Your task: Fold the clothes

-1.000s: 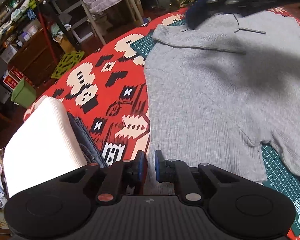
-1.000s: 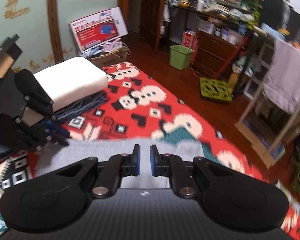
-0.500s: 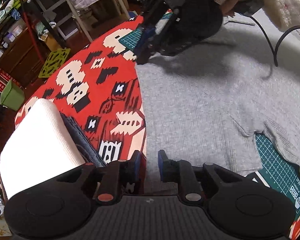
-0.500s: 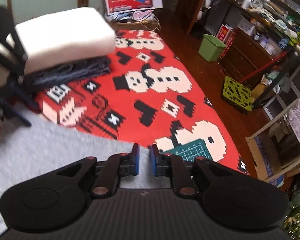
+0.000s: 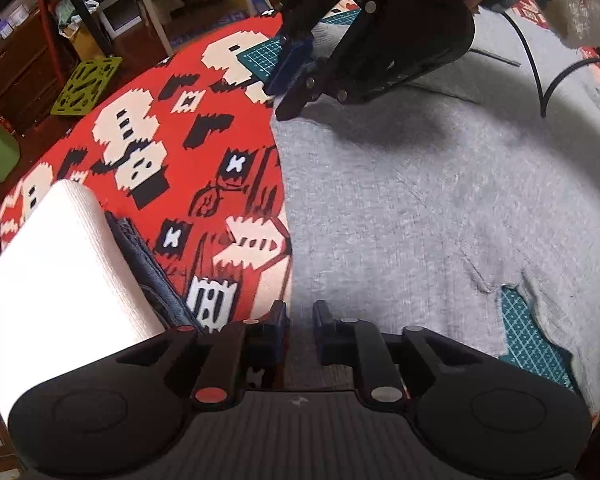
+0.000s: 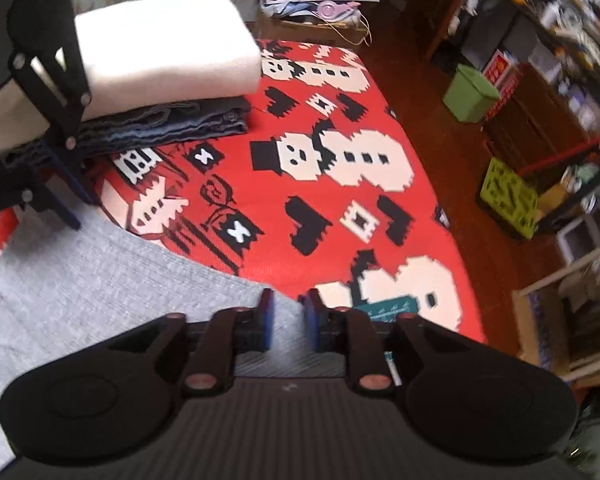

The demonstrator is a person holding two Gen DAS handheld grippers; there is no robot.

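The grey sweater (image 5: 440, 208) lies flat under both tools; the left tool (image 5: 300, 320) and right tool (image 6: 288, 316) each straddle its edge, slightly parted, gripping nothing yet. Closing too shallow could let the knit slip out, or snag the red blanket (image 6: 320, 184) beneath.

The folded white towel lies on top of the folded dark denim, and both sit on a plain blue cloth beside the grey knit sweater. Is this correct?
Not quite: the cloth under them is red with white snowmen, as the right wrist view shows. The folded white towel does lie on the folded dark denim, beside the grey knit sweater.
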